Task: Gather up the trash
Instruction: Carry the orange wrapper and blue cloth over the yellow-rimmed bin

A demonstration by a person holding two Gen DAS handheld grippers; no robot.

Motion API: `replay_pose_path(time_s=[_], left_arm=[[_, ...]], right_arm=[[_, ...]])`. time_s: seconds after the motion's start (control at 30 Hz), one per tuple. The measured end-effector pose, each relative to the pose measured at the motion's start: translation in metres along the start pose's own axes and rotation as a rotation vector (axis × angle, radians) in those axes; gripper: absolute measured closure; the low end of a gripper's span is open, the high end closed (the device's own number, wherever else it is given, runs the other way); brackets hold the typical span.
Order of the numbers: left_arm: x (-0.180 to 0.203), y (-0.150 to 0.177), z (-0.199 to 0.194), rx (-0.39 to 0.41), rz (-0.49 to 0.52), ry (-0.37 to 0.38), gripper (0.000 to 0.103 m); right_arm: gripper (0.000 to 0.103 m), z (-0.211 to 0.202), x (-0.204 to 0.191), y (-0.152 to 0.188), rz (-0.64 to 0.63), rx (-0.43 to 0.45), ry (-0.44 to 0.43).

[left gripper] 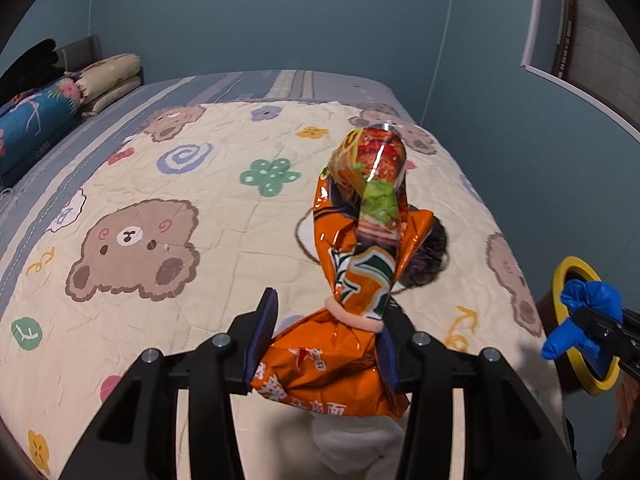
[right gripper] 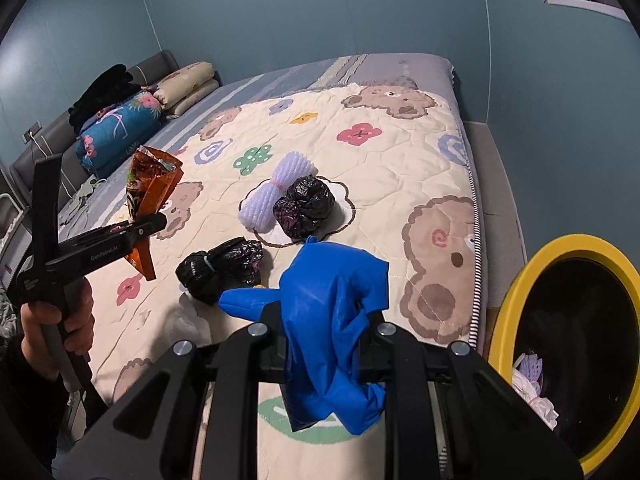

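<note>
My left gripper [left gripper: 326, 344] is shut on a crumpled orange snack wrapper [left gripper: 360, 240] that is tied at the waist with a pale band and stands up above the bed. The right wrist view shows that gripper [right gripper: 149, 225] and wrapper [right gripper: 152, 184] at the left, with a hand [right gripper: 56, 320] on the handle. My right gripper [right gripper: 328, 344] is shut on a crumpled blue plastic bag [right gripper: 332, 300], and the gripper appears again at the right edge [left gripper: 600, 326]. On the quilt lie a white foam net [right gripper: 276, 188], a black bag [right gripper: 306, 204] touching it, and a second black bag [right gripper: 220, 268] nearer me.
A yellow-rimmed bin [right gripper: 516, 304] stands beside the bed's right edge with white and lilac trash inside; its rim [left gripper: 570, 266] shows behind the blue bag. The bear-print quilt [right gripper: 400, 160] covers the bed. Pillows [right gripper: 188, 84] and a folded floral blanket [right gripper: 120, 128] lie at the headboard.
</note>
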State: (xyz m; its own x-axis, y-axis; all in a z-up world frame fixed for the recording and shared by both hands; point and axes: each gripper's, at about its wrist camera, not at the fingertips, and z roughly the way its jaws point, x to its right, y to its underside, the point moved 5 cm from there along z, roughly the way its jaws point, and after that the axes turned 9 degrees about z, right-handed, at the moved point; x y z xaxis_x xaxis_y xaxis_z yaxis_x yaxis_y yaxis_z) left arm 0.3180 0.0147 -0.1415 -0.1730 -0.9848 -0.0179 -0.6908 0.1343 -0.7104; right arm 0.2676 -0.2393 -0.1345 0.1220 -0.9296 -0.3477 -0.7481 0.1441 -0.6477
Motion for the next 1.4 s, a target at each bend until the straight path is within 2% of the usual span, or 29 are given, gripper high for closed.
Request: replay_pose_path(time_s=[0.73, 1.13, 1.4], left_arm=[[0.111, 0.000, -0.055, 0.067, 0.164, 0.130, 0.061], [0.171, -0.012, -0.068, 0.093, 0.225, 0.209, 0.061], [0.212, -0.025, -0.063, 0.097, 0.263, 0.259, 0.061]], right_arm=[[0.084, -0.078, 0.051, 0.017, 0.074, 0.079, 0.013], [0.084, -0.117, 0.099, 0.012, 0.155, 0.147, 0.038], [0.084, -0.132, 0.138, 0.004, 0.216, 0.185, 0.073]])
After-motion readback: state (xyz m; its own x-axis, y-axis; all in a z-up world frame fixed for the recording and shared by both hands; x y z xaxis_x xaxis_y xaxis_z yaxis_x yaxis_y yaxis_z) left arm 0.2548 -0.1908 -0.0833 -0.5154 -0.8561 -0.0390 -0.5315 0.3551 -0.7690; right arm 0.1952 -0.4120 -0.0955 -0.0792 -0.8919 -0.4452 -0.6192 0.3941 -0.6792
